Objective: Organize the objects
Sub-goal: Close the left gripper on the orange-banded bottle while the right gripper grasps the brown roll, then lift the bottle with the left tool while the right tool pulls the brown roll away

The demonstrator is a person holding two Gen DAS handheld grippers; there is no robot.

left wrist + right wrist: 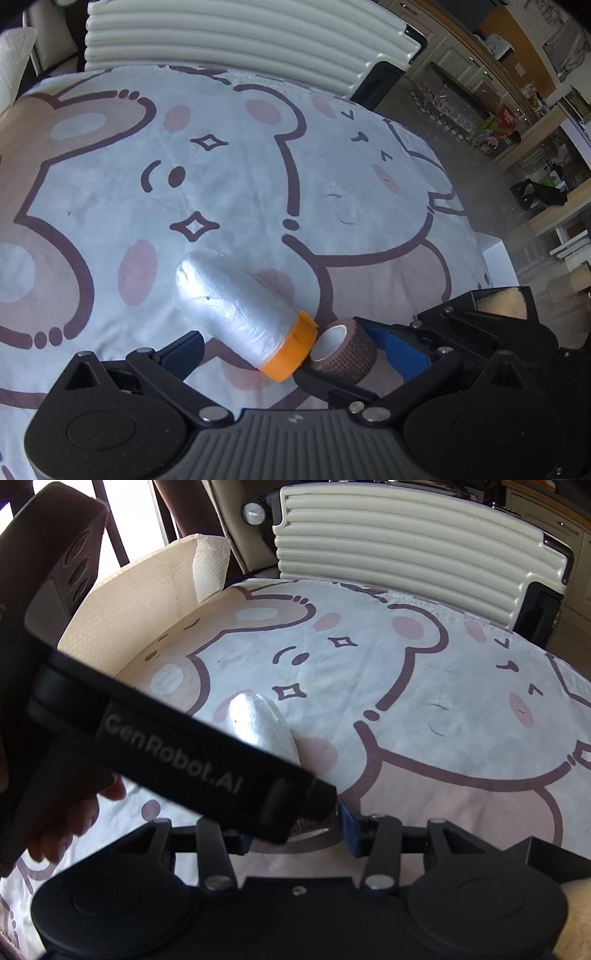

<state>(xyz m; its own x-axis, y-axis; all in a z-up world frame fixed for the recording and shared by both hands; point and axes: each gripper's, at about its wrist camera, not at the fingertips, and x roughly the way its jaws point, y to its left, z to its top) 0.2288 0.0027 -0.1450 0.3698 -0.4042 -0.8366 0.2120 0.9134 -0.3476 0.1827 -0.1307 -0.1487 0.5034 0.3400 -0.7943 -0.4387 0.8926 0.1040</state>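
Observation:
A roll of clear plastic film with an orange end cap (240, 314) lies on its side on the bear-print cloth (221, 166). A brown bandage roll (345, 350) lies against its cap. My left gripper (288, 349) is open, its blue-padded fingers either side of the film roll's capped end. A second gripper's blue fingers (399, 350) grip the brown roll from the right. In the right wrist view the left gripper's black body (166, 746) crosses the frame and hides most of the film roll (262, 723). My right gripper (295, 830) is closed on the brown roll (310, 827), barely visible.
A cream ribbed suitcase (229, 33) stands at the cloth's far edge. A cardboard box with white paper (147, 590) sits at the far left. The cloth's right edge (476, 236) drops to a floor with kitchen cabinets beyond.

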